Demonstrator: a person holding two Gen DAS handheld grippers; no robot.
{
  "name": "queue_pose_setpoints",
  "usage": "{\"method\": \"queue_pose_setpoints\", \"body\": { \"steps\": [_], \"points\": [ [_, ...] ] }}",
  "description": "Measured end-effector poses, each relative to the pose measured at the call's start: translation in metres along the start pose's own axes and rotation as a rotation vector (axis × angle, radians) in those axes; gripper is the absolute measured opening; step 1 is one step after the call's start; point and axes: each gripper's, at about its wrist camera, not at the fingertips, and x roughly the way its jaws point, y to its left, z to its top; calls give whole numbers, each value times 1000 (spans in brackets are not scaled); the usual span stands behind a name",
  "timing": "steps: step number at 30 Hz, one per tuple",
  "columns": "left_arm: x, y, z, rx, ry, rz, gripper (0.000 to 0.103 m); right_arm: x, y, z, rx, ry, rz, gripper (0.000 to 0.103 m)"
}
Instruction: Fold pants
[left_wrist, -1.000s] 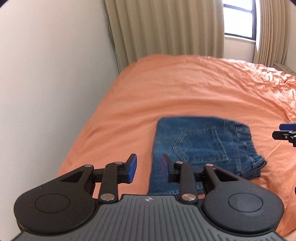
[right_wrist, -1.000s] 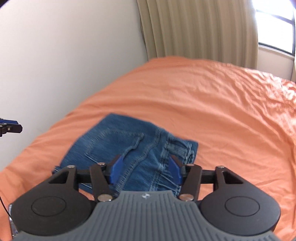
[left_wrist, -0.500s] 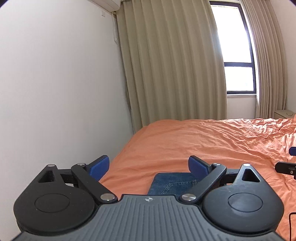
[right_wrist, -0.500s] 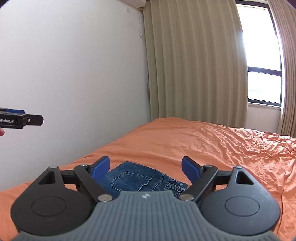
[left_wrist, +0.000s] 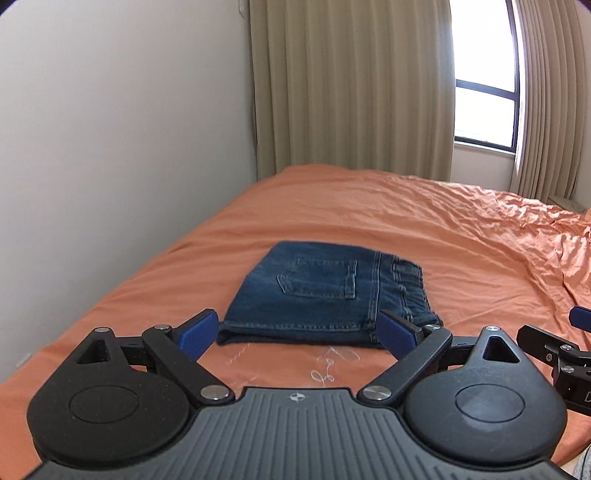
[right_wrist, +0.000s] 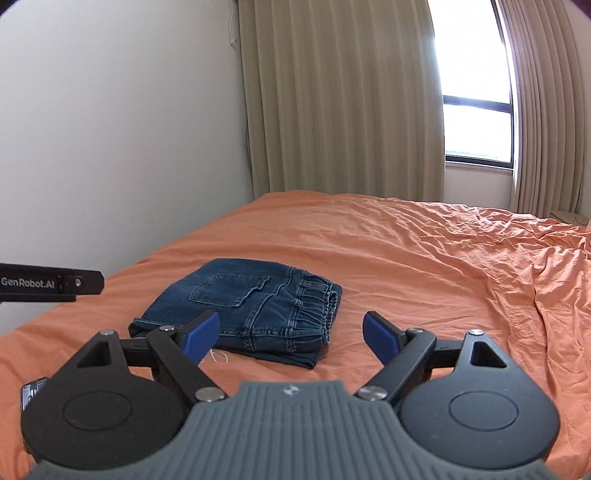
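Blue denim pants (left_wrist: 325, 295), folded into a compact rectangle, back pocket up, flat on orange bedsheet (left_wrist: 424, 221)

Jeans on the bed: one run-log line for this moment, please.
jeans: folded, on bed | left gripper: open, empty | right gripper: open, empty

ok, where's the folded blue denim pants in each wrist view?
Left wrist: folded blue denim pants at centre, just beyond the open fingers.
Right wrist: left of centre, waistband towards the right.
Shared landmark: white thread on the orange bedsheet at the pants' near edge.
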Motion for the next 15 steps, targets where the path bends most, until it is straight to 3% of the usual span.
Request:
{"method": "queue_pose_setpoints", "body": {
  "steps": [8, 15],
  "points": [
    [10, -6, -22, 1, 89, 13, 103, 31, 2, -16, 25, 68, 10, 81],
    [10, -6, -24, -2, 98, 18, 103, 37, -3, -12, 43, 59, 4, 81]
  ]
}}
